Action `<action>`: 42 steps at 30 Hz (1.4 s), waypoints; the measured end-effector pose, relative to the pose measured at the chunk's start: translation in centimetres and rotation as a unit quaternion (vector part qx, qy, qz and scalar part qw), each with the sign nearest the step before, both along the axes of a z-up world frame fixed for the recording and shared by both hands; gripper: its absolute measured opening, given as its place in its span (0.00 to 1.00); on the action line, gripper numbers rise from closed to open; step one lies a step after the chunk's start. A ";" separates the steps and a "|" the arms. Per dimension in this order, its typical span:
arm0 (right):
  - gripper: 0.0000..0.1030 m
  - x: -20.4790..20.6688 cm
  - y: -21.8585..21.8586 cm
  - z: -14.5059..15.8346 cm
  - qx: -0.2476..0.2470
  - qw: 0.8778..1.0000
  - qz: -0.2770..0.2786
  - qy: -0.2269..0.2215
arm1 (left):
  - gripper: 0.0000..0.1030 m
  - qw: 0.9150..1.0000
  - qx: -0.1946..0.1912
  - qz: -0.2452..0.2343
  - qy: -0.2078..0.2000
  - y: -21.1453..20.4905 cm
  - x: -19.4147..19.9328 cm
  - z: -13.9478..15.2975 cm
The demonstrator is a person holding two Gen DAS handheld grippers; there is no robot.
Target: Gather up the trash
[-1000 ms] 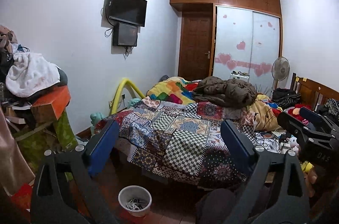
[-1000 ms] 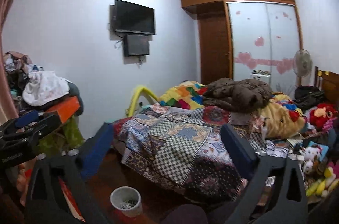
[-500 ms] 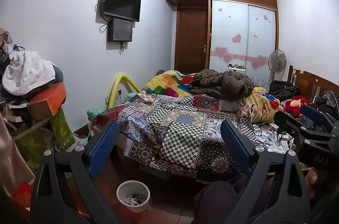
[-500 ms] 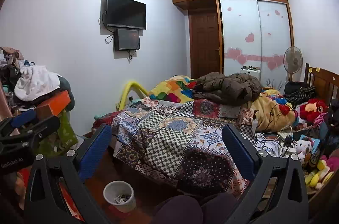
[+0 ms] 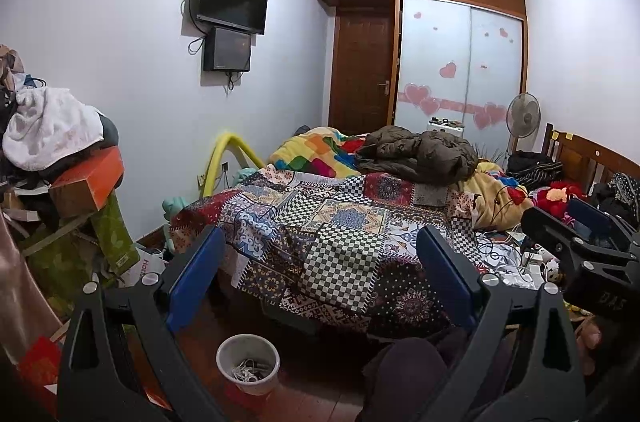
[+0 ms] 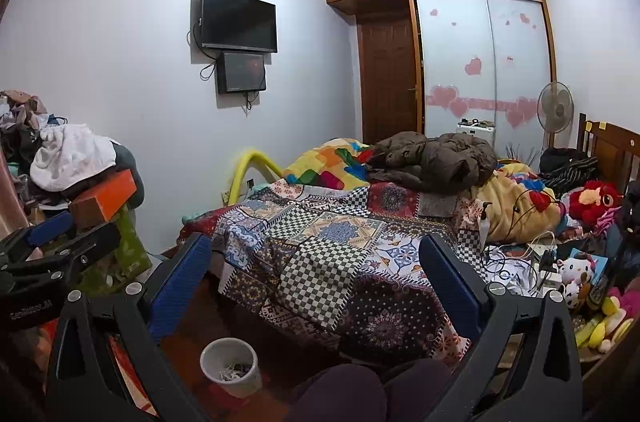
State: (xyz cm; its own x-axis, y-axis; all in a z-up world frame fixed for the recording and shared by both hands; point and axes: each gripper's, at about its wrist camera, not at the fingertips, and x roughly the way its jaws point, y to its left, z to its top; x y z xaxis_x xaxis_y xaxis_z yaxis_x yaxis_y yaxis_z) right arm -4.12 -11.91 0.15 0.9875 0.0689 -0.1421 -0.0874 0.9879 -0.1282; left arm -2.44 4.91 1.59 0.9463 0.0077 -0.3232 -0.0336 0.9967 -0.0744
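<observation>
A strip of bare floor [image 5: 192, 338] at lower centre gave passage to the white bin [image 5: 248, 364]. The bed [image 5: 340, 246] hemmed it on the right, the piled boxes and clothes [image 5: 80, 198] on the left.

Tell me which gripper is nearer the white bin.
Left, slightly. The white bin sits below and ahead of the left gripper; the right gripper has it further off to its left.
</observation>
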 end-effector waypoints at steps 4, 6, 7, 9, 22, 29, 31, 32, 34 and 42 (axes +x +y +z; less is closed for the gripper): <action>1.00 0.0 0.0 0.0 0.000 1.000 0.000 0.000 | 0.94 1.000 -0.011 -0.006 0.002 0.3 0.0 0.0; 1.00 0.0 0.0 0.0 -0.001 1.000 0.003 0.003 | 0.94 1.000 -0.011 -0.004 0.001 0.5 0.0 0.0; 1.00 0.0 0.0 -0.1 -0.002 1.000 0.003 0.005 | 0.94 1.000 -0.011 -0.004 0.001 0.6 0.1 0.1; 1.00 0.0 0.0 -0.1 -0.003 1.000 0.004 0.008 | 0.94 1.000 -0.011 -0.003 0.002 0.6 0.1 0.0; 1.00 0.2 0.0 0.2 0.003 1.000 0.008 0.015 | 0.94 1.000 -0.015 -0.008 0.005 0.6 0.0 -0.2; 1.00 0.3 0.0 0.2 0.003 1.000 0.010 0.015 | 0.95 1.000 -0.019 -0.013 0.000 1.1 -0.1 -0.1; 1.00 0.3 0.0 0.2 0.004 1.000 0.012 0.015 | 0.95 1.000 -0.019 -0.016 -0.001 1.4 -0.2 0.0; 1.00 0.4 0.0 0.2 0.003 1.000 0.012 0.015 | 0.95 1.000 -0.020 -0.019 0.001 1.5 -0.2 0.0; 1.00 0.3 0.0 0.1 0.003 1.000 0.011 0.016 | 0.95 1.000 -0.021 -0.020 0.000 1.7 -0.2 0.1; 1.00 0.2 0.3 0.1 0.003 1.000 0.012 0.015 | 0.95 1.000 -0.022 -0.018 0.000 2.2 -0.2 0.2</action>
State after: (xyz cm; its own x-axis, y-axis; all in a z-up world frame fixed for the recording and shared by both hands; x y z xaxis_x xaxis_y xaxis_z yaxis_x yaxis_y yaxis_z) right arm -3.88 -11.66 0.27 0.9810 0.0930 -0.1705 -0.1142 0.9863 -0.1190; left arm -2.67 7.10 1.74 0.9456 -0.0410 -0.3229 0.0028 0.9930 -0.1180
